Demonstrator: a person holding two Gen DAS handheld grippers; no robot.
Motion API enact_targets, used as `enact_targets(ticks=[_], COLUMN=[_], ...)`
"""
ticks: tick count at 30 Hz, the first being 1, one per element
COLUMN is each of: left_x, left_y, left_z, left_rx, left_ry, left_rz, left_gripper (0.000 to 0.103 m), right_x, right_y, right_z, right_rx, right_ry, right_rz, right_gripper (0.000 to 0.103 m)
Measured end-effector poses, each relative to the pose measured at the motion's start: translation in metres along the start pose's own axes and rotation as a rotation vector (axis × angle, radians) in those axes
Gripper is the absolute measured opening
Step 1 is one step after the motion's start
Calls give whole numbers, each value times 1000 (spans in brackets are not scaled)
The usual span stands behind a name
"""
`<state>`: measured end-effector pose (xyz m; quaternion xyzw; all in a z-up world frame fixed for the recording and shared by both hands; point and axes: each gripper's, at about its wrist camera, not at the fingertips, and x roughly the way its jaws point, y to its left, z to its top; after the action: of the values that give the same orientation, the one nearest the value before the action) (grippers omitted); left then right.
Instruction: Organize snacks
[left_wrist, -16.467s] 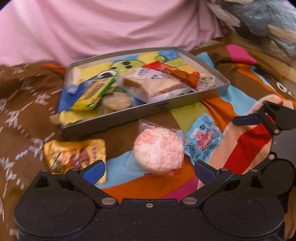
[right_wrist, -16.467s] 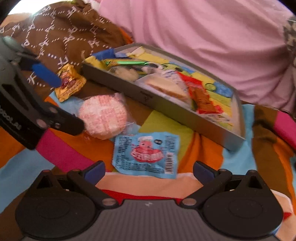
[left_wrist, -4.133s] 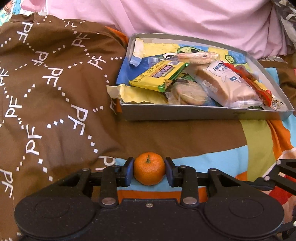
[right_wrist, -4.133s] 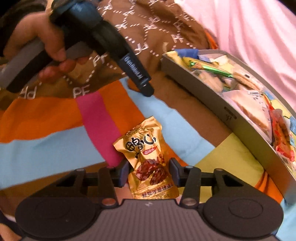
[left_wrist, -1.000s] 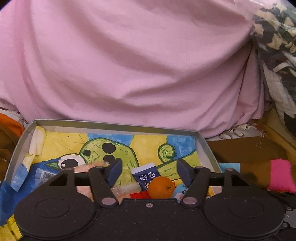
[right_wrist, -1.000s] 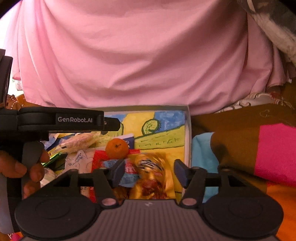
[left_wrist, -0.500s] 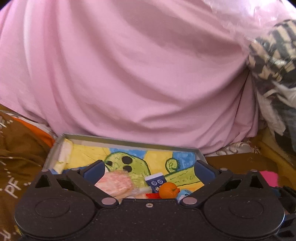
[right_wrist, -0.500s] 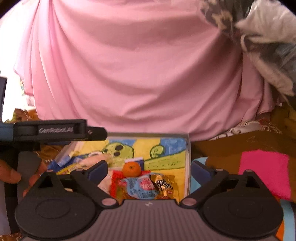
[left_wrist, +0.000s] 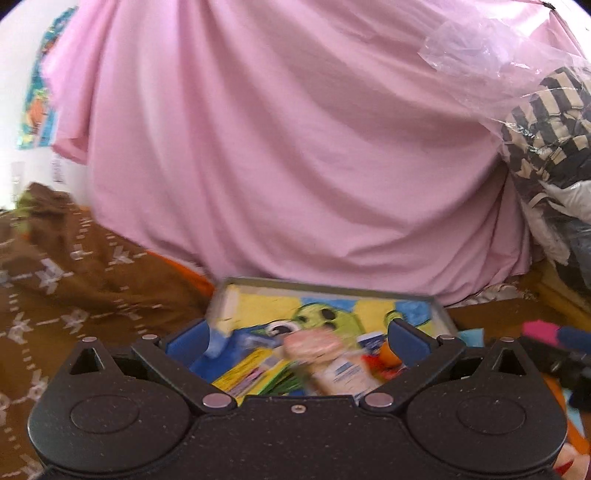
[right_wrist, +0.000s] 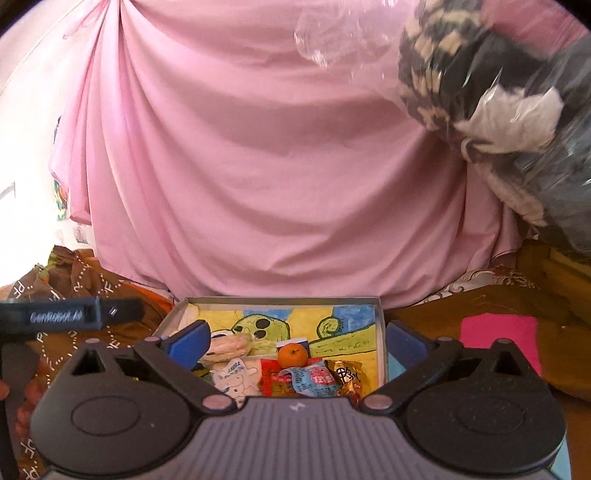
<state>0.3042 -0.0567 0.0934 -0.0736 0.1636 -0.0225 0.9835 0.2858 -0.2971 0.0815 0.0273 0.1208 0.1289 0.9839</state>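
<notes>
Left gripper (left_wrist: 297, 338) hanging above tray (right_wrist: 380, 332), fingers spread wide, holding nothing. Right gripper (right_wrist: 295, 341) likewise gaping, empty. Snacks lying inside tray: orange (right_wrist: 292, 355) touching blue packet (right_wrist: 314, 380), gold packet (right_wrist: 345, 376) beside it, pink round cake (right_wrist: 231, 343) sitting further left.

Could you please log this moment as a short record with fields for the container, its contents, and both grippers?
container: grey tray lined with a cartoon drawing, on patterned bedding
contents: mandarin, blue snack packet, gold snack packet, round pink-white cake, white wrapped bread
left gripper: open, empty
right gripper: open, empty
backdrop: pink sheet
</notes>
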Motion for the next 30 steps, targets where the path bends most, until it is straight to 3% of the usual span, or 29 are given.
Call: enact_targets(ticks=[11,24,30], left_x=[-52,-89,-99], left_y=[47,63,61], left_z=[-37,-109,-125], left_rx=[-96,-81,-47], left_ry=[18,124,127], left_rz=[112,173,177], left_gripper=[102,102,102], right_x=[-52,-89,-91], right_y=[28,42,45], right_z=[-14,-65,-86], right_rx=[-79,-50,-32], right_ry=[-54,48,101], right_rz=[33,21,-4], right_gripper=[103,103,103])
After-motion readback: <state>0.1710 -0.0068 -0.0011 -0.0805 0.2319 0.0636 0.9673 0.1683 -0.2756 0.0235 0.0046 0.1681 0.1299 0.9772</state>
